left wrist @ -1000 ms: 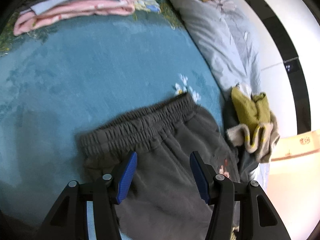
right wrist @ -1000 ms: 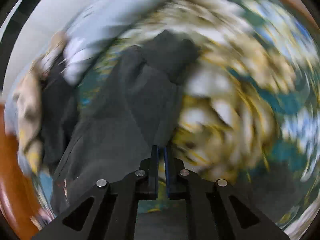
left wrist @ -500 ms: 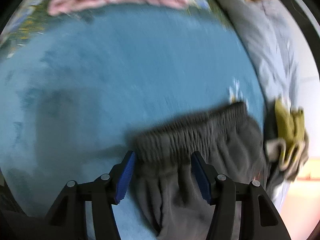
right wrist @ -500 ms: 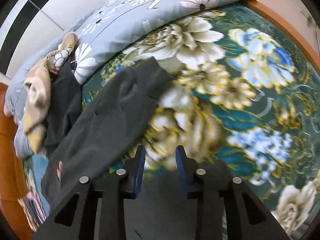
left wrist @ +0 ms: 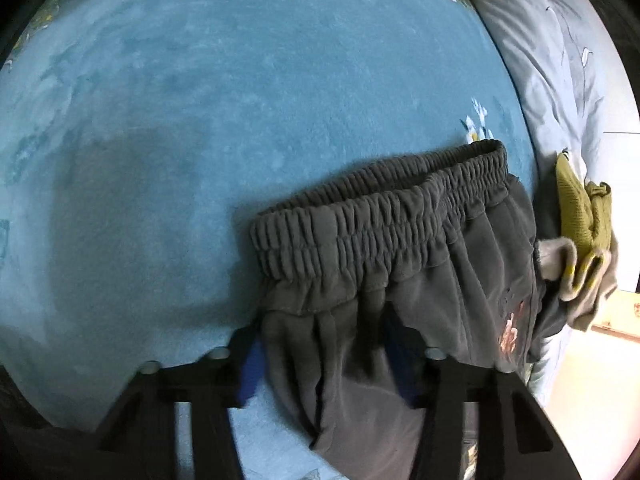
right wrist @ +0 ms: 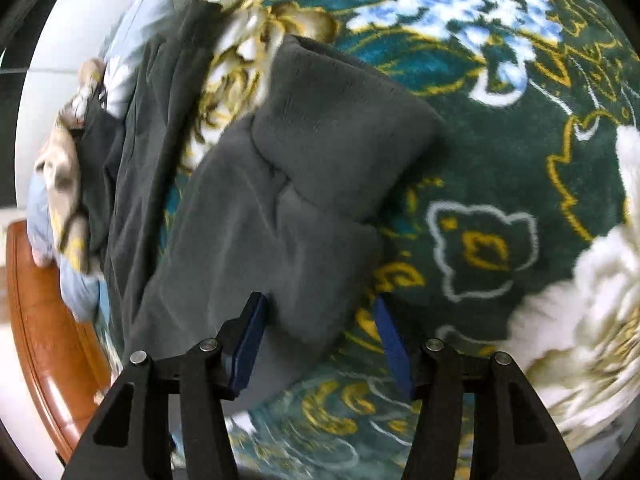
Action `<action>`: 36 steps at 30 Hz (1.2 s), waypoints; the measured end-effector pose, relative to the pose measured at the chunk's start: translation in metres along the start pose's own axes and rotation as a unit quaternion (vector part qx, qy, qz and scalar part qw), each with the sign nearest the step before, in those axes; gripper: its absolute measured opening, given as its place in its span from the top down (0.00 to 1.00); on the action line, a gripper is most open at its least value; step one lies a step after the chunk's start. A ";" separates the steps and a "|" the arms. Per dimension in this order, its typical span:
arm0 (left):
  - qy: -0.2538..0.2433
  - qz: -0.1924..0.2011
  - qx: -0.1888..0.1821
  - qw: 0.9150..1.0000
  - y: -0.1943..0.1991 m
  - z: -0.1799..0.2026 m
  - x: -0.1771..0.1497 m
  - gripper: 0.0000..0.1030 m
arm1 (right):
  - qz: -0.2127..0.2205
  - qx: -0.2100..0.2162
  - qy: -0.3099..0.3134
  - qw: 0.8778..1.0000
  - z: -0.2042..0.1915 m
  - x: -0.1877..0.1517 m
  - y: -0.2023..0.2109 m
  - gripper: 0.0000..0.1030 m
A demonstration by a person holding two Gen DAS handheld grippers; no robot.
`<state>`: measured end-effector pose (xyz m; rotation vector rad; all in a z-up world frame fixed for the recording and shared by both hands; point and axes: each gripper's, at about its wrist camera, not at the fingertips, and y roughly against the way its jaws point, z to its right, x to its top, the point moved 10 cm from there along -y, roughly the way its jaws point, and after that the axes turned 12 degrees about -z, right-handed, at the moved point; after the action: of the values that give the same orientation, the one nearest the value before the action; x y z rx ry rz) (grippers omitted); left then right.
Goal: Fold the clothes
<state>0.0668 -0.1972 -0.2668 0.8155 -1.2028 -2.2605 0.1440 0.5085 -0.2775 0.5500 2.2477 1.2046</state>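
A pair of dark grey sweatpants (left wrist: 400,264) lies on a bed, its gathered elastic waistband (left wrist: 380,216) resting on the plain blue part of a blanket (left wrist: 200,120). We see the same pants from the other end in the right wrist view (right wrist: 248,216), where a ribbed leg cuff (right wrist: 340,128) sits on the blanket's dark green stretch, patterned with white, blue and gold flowers (right wrist: 500,160).

Our left gripper (left wrist: 324,364) is down at the cloth just below the waistband, its blue-padded fingers (left wrist: 250,368) spread apart with a bunch of the grey fabric lying between them; the right-hand pad is partly hidden by a fold, and the jaws are not pressed onto the cloth. Our right gripper (right wrist: 320,336) hovers low over the leg, just short of the cuff, fingers (right wrist: 250,340) likewise wide apart; one pad is at the edge of the grey cloth, the other over bare blanket.

Beside the waistband, at the blanket's far edge, lies a crumpled olive and beige garment (left wrist: 580,232). Behind it runs a pale blue quilt (left wrist: 552,60). An orange-brown wooden bed frame (right wrist: 44,320) shows in the right wrist view.
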 end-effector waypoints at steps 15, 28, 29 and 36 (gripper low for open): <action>-0.033 0.052 -0.105 0.993 0.068 0.040 -0.017 0.82 | 0.055 0.018 0.061 0.997 -0.069 0.001 0.102 0.95; -0.032 -0.010 -0.217 0.976 0.054 0.158 0.041 0.64 | 0.091 -0.009 0.052 0.994 -0.228 0.155 0.078 0.95; -0.028 -0.004 -0.227 0.973 0.050 0.161 0.047 0.55 | 0.093 -0.015 0.049 0.994 -0.234 0.163 0.071 0.95; -0.082 0.050 -0.191 0.977 0.046 0.153 0.054 0.32 | 0.095 -0.004 0.035 0.995 -0.253 0.196 0.037 0.89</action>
<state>-0.0712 -0.1652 -0.1752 0.4194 -0.8121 -2.4022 -0.1616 0.4801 -0.1792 0.7446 2.2893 1.3432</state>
